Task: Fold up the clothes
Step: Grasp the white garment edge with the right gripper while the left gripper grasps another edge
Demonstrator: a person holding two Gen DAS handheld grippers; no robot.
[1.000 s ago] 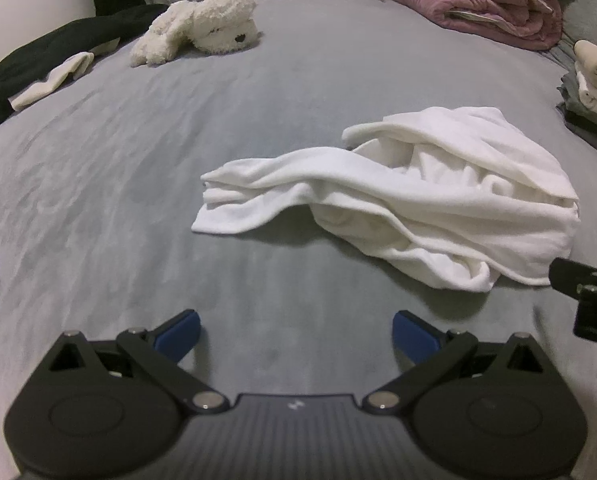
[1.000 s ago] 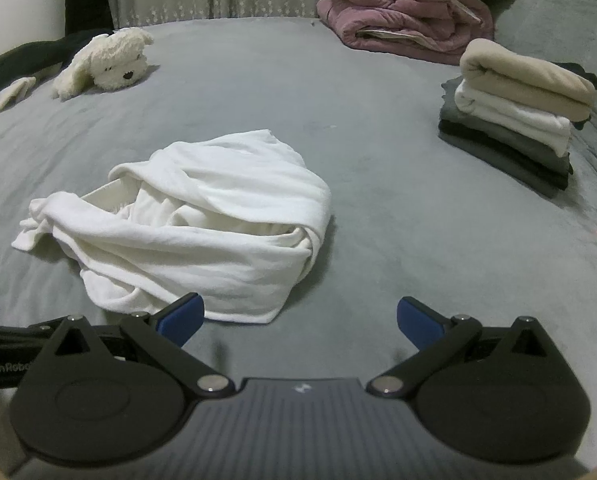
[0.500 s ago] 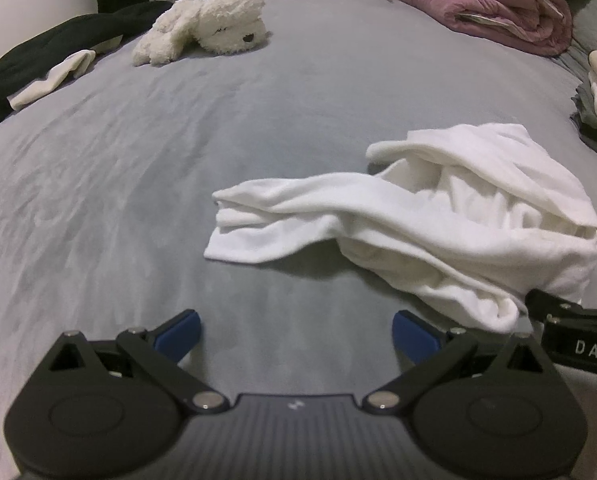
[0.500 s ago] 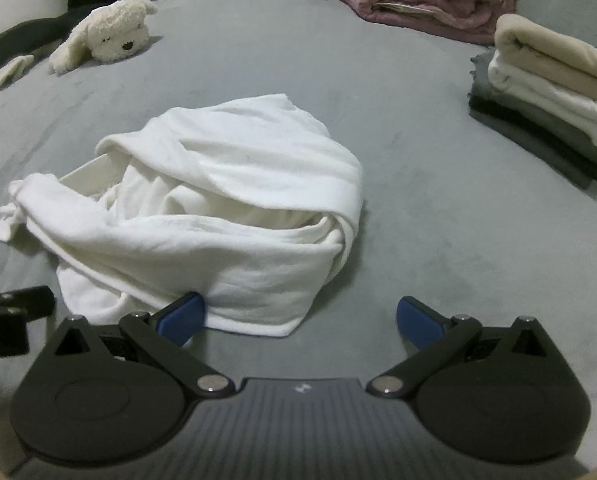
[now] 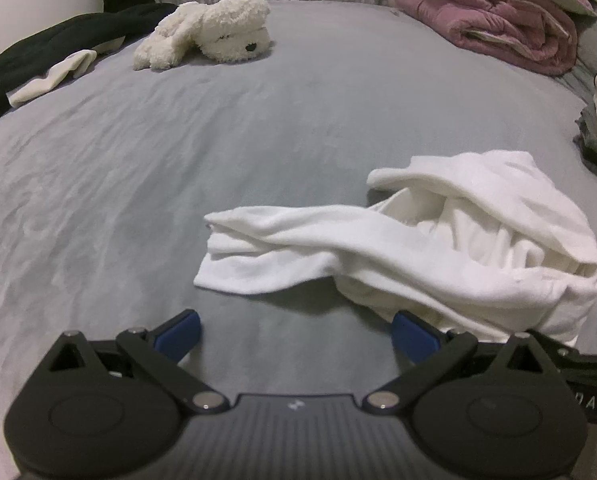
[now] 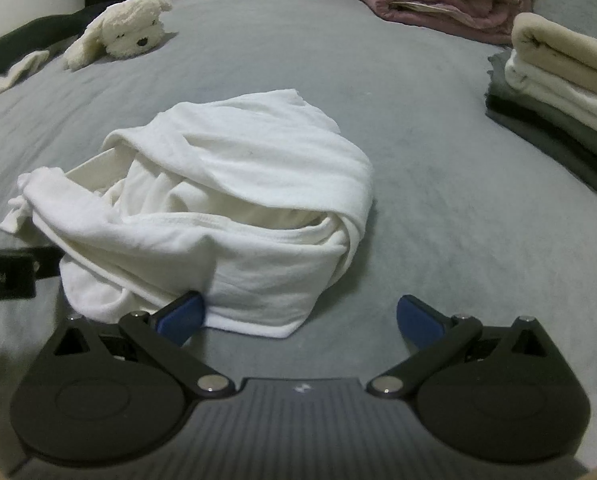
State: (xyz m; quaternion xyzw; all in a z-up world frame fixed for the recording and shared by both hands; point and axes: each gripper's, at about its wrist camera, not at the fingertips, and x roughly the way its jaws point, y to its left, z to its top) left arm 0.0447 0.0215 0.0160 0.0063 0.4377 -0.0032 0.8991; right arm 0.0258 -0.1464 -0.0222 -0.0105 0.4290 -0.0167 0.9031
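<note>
A crumpled white garment [image 5: 438,240] lies in a heap on the grey bed [image 5: 178,160], with one long part stretched out to the left. It also shows in the right wrist view [image 6: 226,208]. My left gripper [image 5: 294,332] is open and empty, just in front of the garment's near edge. My right gripper [image 6: 298,318] is open and empty, its left fingertip [image 6: 182,316] at the garment's front hem. The right gripper's body [image 5: 586,364] shows at the left wrist view's right edge.
A white plush dog [image 5: 206,30] lies at the far side of the bed. Dark clothes [image 5: 50,52] lie at the far left. A pink quilt [image 5: 494,16] is piled at the far right. A stack of folded clothes [image 6: 558,92] stands to the right.
Both grippers have moved forward to the garment, which now fills more of each view. The right gripper's left fingertip has reached the front hem. Both stay open.
</note>
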